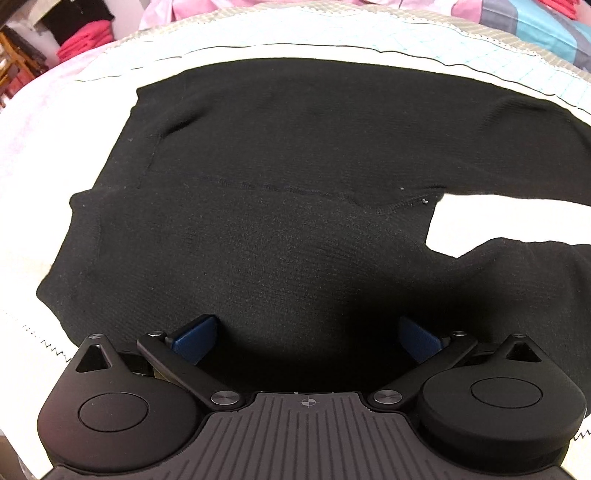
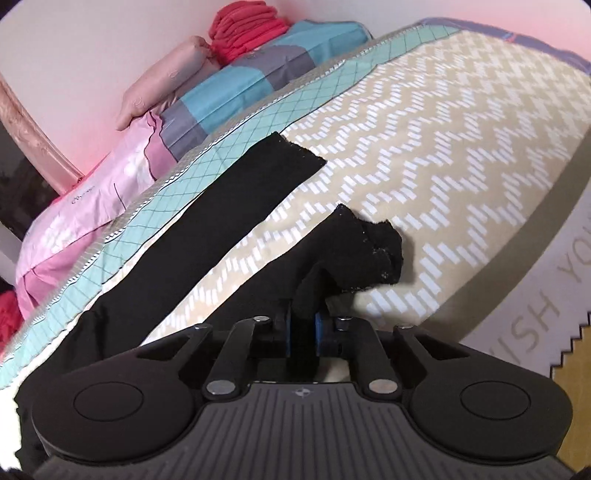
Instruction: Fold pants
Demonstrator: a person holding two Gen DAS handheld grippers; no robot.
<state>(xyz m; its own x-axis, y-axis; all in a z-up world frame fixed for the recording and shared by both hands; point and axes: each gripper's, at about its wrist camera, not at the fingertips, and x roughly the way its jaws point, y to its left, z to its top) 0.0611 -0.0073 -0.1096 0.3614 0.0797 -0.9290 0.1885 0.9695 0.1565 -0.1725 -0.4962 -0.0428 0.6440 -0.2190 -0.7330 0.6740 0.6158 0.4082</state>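
Note:
Black pants [image 1: 277, 166] lie spread flat on the bed cover [image 1: 258, 48], waist end nearest the left wrist camera. My left gripper [image 1: 306, 328] hangs low over that end, open, its blue pads [image 1: 195, 332] wide apart with the cloth below them. In the right wrist view two black legs run across the patterned cover [image 2: 443, 129]. The far leg [image 2: 221, 221] lies flat. The near leg's hem [image 2: 369, 251] is bunched and lifted, and my right gripper [image 2: 303, 317] is shut on a fold of it.
Along the far side of the bed sit a blue-and-grey checked pillow [image 2: 258, 70], a pink quilt [image 2: 92, 195] and a stack of red folded clothes [image 2: 243, 29]. More red cloth [image 1: 85, 40] lies beyond the bed's left corner. The bed's edge [image 2: 546, 206] drops off at right.

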